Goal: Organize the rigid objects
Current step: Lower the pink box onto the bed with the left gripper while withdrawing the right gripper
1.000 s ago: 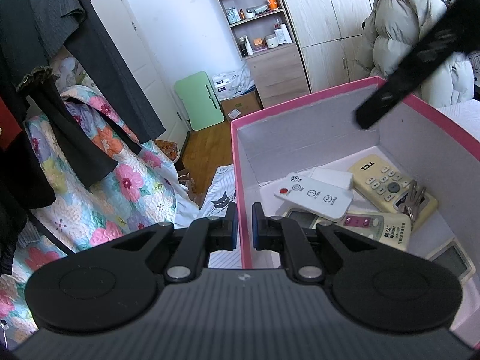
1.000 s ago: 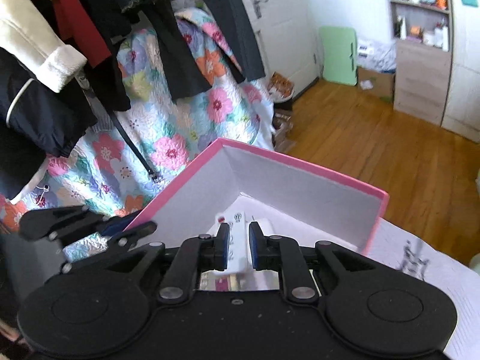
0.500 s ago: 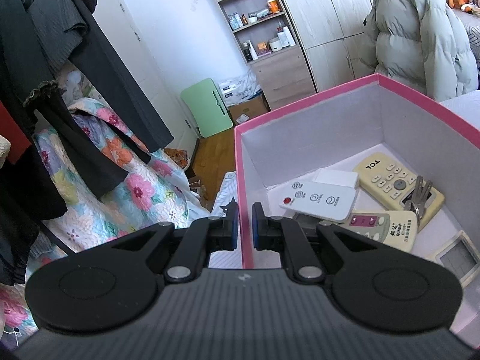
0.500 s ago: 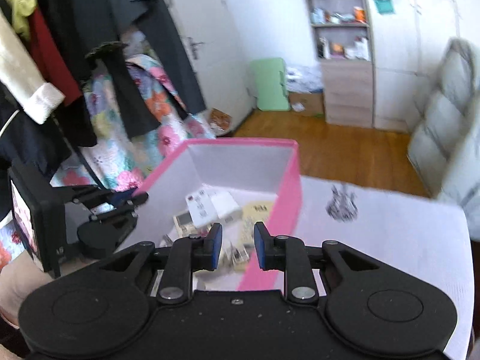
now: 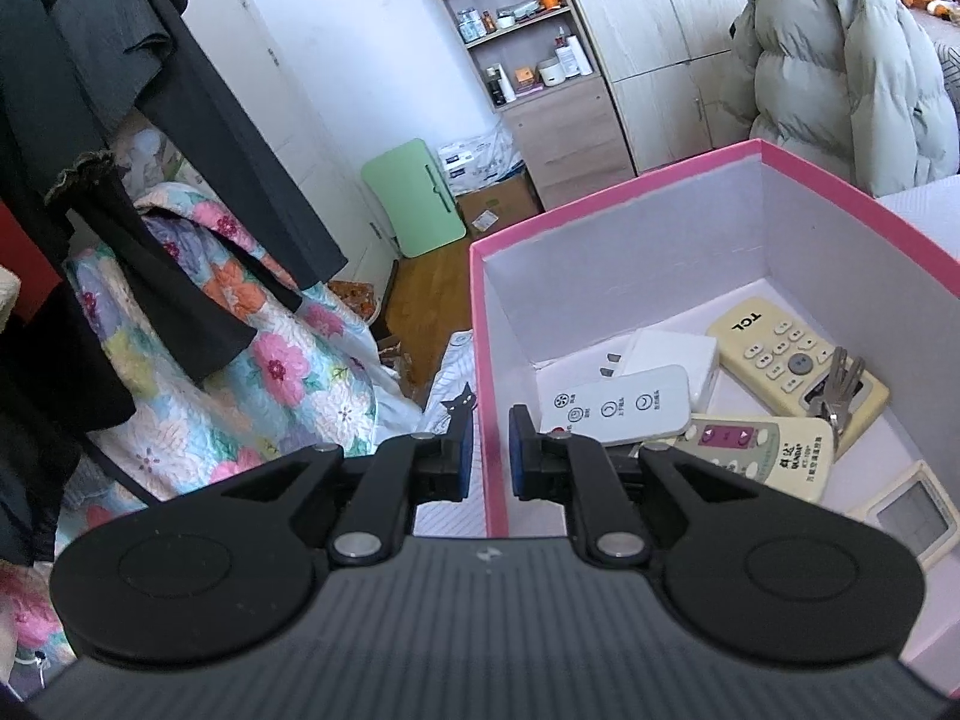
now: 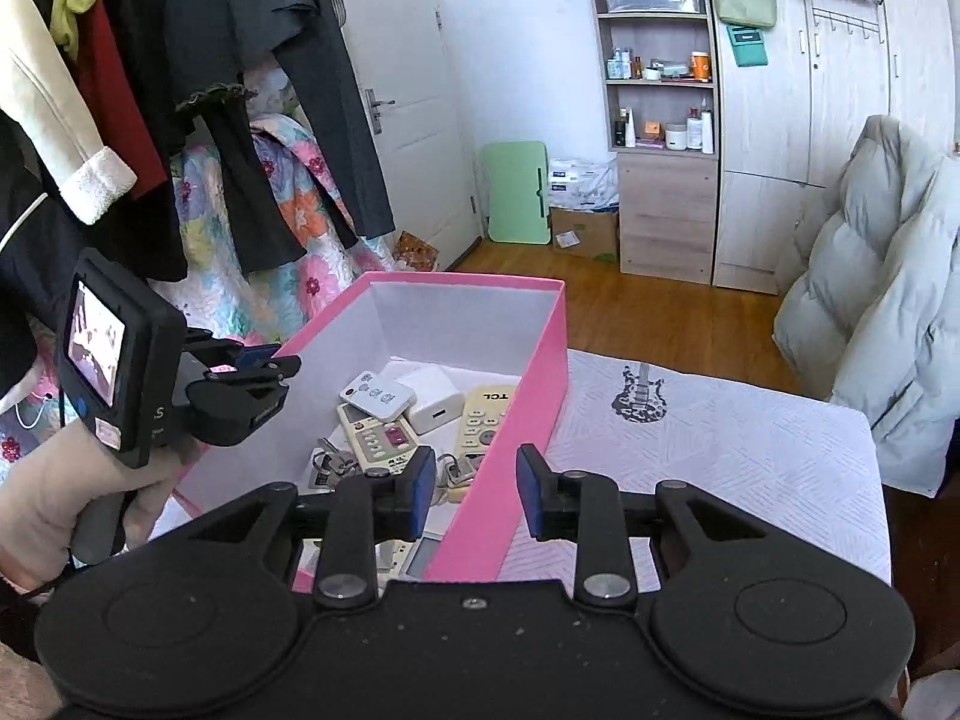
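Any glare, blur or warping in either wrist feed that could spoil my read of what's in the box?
Left wrist view: sharp, even daylight; the pink box edges bow from fisheye, the TCL remote lettering stays legible. Right wrist view: also sharp, wardrobe lines curve near the frame edge, no glare on the remotes.

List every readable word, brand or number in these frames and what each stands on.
"TCL": cream remote in the pink box, also legible from the right wrist view.
"QUNDA": beige remote; its other characters are too small.
White remote: icons only, captions unreadable.
Shelf bottles: labels blurred.
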### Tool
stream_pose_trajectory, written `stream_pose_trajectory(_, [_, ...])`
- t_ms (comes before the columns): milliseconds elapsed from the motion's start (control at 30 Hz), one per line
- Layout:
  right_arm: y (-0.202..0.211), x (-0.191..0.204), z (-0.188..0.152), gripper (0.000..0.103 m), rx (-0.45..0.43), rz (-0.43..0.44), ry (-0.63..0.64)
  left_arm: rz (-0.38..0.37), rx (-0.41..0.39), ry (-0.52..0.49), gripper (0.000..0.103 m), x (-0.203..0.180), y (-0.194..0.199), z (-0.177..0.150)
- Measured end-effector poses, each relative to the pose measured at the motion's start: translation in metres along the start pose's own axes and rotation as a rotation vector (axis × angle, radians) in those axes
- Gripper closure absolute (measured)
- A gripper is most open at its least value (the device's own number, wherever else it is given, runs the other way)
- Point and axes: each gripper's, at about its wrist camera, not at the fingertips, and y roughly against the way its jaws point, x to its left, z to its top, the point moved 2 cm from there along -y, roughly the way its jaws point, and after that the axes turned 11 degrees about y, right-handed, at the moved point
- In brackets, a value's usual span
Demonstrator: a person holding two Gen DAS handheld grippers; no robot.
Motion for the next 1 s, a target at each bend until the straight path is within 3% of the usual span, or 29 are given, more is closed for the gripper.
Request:
stream_pose_trajectory(100, [0.007,-0.001,-0.003,0.065,-0.016,-0.005,-0.001,-0.04,0.014,0.061,0.082,0.005,0.012,0.006])
stream_pose_trajectory(233, [0.013,-0.005,-0.004,0.064,-0.032,0.0,-0.002,-0.033,-0.055,0.078,0.064,0.007,0.042,0.013])
stream_pose_trajectory(333, [0.015,-0.005,-0.004,0.064,-0.034,-0.013,0.006,-0.059,-0.068,0.12,0.061,0.006,0.064,0.015])
stream_pose_trajectory(467, [0.026,-0.002,-0.007,0.064,-0.066,-0.007,0.002,-0.046,-0.08,0.097,0.047,-0.01,0.084,0.011])
stream_pose_trajectory(733, [0.053,0.007,-0.013,0.059,-0.088,-0.059,0.04,-0.093,-0.054,0.149,0.029,-0.023,0.126,-0.004])
stream_pose_trajectory(900, [0.071,0.01,-0.02,0.055,-0.122,-0.116,0.089,-0.106,-0.059,0.17,0.029,-0.024,0.153,-0.016])
stream_pose_trajectory(1000, [0.077,0.011,-0.022,0.052,-0.117,-0.139,0.098,-0.11,-0.05,0.198,0.023,-0.027,0.164,-0.022])
